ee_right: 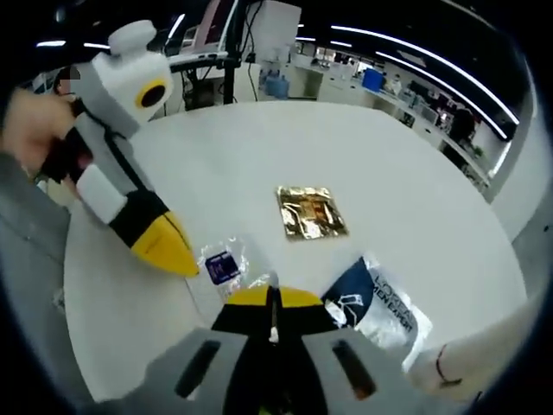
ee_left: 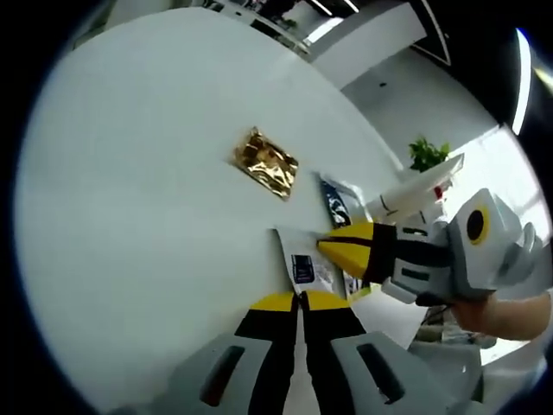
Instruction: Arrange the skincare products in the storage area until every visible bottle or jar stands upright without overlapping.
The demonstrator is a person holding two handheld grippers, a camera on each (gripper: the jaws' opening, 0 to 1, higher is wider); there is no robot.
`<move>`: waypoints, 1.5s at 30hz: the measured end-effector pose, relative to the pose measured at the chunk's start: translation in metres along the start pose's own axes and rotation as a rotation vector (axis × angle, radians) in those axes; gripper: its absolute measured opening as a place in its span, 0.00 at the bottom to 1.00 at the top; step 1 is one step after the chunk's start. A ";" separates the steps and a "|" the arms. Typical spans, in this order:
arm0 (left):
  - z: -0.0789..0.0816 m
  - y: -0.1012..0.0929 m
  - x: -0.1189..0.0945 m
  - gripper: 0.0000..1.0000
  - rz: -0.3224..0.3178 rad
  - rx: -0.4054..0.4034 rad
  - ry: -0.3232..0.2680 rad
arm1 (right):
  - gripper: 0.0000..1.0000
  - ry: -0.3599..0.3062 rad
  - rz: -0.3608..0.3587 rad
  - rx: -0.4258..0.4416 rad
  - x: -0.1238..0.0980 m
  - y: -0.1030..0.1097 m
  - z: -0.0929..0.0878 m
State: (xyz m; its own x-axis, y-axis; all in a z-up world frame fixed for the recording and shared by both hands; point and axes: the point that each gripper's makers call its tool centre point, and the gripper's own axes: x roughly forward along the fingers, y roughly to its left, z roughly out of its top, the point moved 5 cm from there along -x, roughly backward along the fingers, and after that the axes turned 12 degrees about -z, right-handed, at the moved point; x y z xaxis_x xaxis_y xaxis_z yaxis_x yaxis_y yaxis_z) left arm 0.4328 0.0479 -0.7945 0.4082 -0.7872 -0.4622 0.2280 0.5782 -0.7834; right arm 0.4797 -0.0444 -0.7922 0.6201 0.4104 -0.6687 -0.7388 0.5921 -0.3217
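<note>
Fingers [ee_left: 300, 298] [ee_right: 273, 296] together on clear sachet [ee_left: 304, 264] [ee_right: 226, 264] (both grippers); gold sachet [ee_left: 265, 162] beyond.

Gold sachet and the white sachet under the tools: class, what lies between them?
Nothing: bare white table separates the gold sachet from the white sachet, seen in the right gripper view.

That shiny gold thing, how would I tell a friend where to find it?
Look at the round white table. Near its middle lies a flat gold foil packet, alone, beyond the yellow-tipped right claw. Its two neighbours are a clear sachet and a navy-and-white sachet; it alone is crinkled metallic gold.
</note>
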 end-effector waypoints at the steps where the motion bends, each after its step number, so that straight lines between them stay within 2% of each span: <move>1: 0.000 0.000 0.000 0.00 0.003 0.019 0.001 | 0.01 0.000 0.000 -0.002 0.000 0.000 0.000; 6: -0.003 -0.004 -0.003 0.00 0.032 0.116 0.030 | 0.01 -0.006 0.004 -0.027 0.001 0.001 0.000; 9: -0.005 -0.007 -0.007 0.00 0.041 0.132 0.042 | 0.01 -0.009 0.004 -0.044 0.000 0.001 0.000; 12: -0.006 -0.005 -0.016 0.00 0.090 0.207 0.073 | 0.01 -0.007 0.003 -0.034 0.000 0.001 0.000; 14: -0.003 -0.005 -0.020 0.00 0.111 0.245 0.070 | 0.01 -0.004 0.001 -0.030 0.000 0.001 0.000; 18: 0.009 -0.016 -0.018 0.00 0.088 0.408 0.065 | 0.01 -0.005 -0.005 -0.029 0.000 0.001 0.000; 20: 0.012 -0.022 -0.013 0.06 0.083 0.477 0.077 | 0.01 -0.005 -0.004 -0.030 0.000 0.001 0.000; 22: 0.016 -0.027 -0.003 0.11 0.079 0.580 0.095 | 0.01 -0.005 -0.002 -0.032 0.000 0.001 0.000; 25: 0.017 -0.028 0.011 0.14 0.117 0.726 0.150 | 0.01 -0.006 0.001 -0.034 0.000 0.000 0.000; 27: 0.015 -0.026 0.017 0.16 0.137 0.789 0.189 | 0.01 -0.006 0.001 -0.034 0.000 0.000 0.000; 31: 0.011 -0.024 0.023 0.21 0.142 0.802 0.199 | 0.01 -0.006 0.003 -0.036 0.000 0.000 0.000; 36: 0.012 -0.020 0.026 0.26 0.164 0.856 0.197 | 0.01 -0.007 0.004 -0.040 0.000 0.000 0.000; 39: 0.010 -0.017 0.027 0.26 0.177 0.879 0.219 | 0.01 -0.009 0.005 -0.044 0.000 0.000 0.000; 45: 0.010 -0.017 0.027 0.26 0.185 0.896 0.220 | 0.01 -0.009 0.007 -0.047 0.000 0.000 0.000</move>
State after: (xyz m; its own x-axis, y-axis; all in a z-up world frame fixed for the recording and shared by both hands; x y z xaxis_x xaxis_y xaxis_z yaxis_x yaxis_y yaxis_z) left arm 0.4487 0.0188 -0.7894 0.3507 -0.6366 -0.6868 0.8087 0.5757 -0.1206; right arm 0.4799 -0.0446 -0.7918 0.6168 0.4212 -0.6650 -0.7549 0.5560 -0.3480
